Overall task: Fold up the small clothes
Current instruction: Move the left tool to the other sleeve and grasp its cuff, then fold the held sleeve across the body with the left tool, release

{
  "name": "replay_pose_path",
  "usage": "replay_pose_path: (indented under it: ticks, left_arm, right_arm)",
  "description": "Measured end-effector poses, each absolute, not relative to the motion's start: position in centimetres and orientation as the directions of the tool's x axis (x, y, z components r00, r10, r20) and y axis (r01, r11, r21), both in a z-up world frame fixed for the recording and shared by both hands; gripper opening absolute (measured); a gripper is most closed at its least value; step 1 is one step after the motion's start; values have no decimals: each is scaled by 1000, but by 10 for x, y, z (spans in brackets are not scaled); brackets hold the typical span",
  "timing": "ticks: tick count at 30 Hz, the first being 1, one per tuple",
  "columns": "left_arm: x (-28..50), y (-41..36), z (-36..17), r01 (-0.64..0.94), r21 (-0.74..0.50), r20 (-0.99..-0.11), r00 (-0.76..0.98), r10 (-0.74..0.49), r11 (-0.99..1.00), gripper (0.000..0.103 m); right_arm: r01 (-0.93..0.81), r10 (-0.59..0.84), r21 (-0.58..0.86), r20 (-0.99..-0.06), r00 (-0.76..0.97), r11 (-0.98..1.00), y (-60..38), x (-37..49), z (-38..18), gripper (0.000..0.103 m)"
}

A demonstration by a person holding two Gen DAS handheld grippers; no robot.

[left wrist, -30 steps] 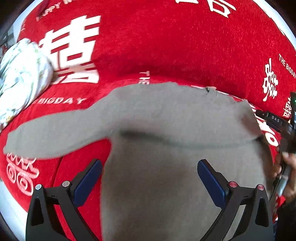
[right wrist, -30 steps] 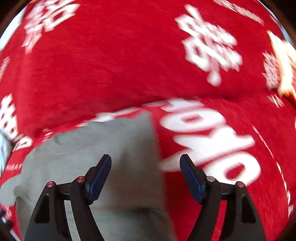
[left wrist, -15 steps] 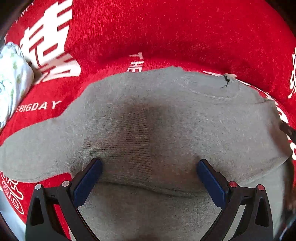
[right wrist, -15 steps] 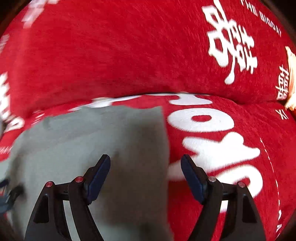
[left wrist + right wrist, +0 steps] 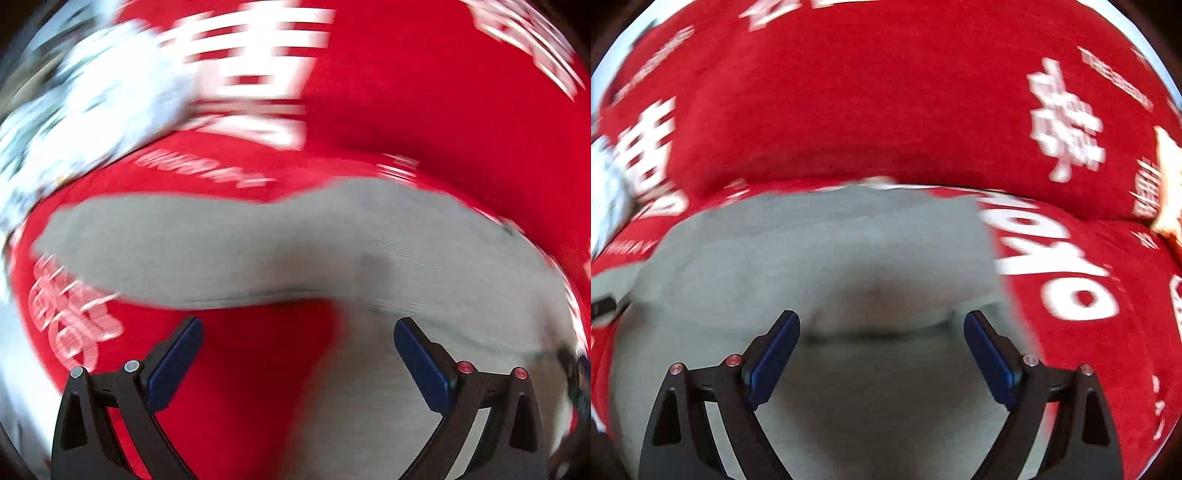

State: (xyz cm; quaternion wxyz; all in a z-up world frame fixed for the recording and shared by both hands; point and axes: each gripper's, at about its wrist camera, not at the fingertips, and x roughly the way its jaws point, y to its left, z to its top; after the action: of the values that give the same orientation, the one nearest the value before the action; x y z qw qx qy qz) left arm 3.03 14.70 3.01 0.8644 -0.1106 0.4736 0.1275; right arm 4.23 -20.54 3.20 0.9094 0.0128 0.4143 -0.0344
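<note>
Getting ready to fold the gray top

The top lies flat on the red cover. The left tool is spread and empty; the right tool is opening, pinching nothing. I think 1 sleeve gets picked next.

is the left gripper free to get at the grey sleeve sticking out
Probably yes: the left gripper is open and empty, and the sleeve lies flat on the red cover just ahead, nothing on it.
</note>
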Motion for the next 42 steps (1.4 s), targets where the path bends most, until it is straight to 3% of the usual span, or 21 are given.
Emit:
replay_pose_path:
  ticks: [3, 6, 9, 18, 20, 21, 22, 25, 32, 42]
  left_arm:
    - [13, 224, 24, -522, -67, -850, 476, 225, 850, 103]
    - [2, 299, 10, -678, -39, -869, 385, 309, 734, 103]
    - [0, 364, -14, -782, -87, -905, 321, 279, 618, 103]
    - [60, 391, -12, -768, -73, -917, 304, 260, 637, 102]
    - [56, 391, -4, -778, -77, -899, 325, 294, 623, 72]
    - [56, 389, 1, -772, -93, -891, 346, 293, 628, 33]
    - [55, 392, 3, -754, -159, -889, 391, 240, 638, 10]
    - [45, 398, 4, -753, -229, -890, 419, 181, 616, 10]
    - [55, 373, 32, -731, -120, -873, 400, 279, 671, 10]
    - [99, 286, 69, -580, -121, -881, 437, 182, 806, 10]
  right_arm:
    - [-12, -34, -52, -797, 603, 999, -166, 46, 5, 93]
    - [-15, -90, -127, -776, 624, 992, -162, 47, 6, 94]
    - [-18, -75, -109, -785, 615, 994, -161, 43, 3, 95]
    - [2, -75, -93, -792, 605, 996, -163, 44, 12, 98]
    - [3, -74, -91, -792, 606, 996, -163, 44, 12, 98]
    - [3, -74, -91, -792, 606, 996, -163, 44, 12, 98]
    - [4, -75, -92, -791, 607, 996, -163, 44, 11, 98]
    - [5, -75, -90, -791, 607, 996, -163, 44, 10, 98]
    - [1, -59, -72, -795, 603, 997, -165, 43, 11, 98]
    - [2, -39, -48, -800, 599, 999, -168, 44, 10, 98]
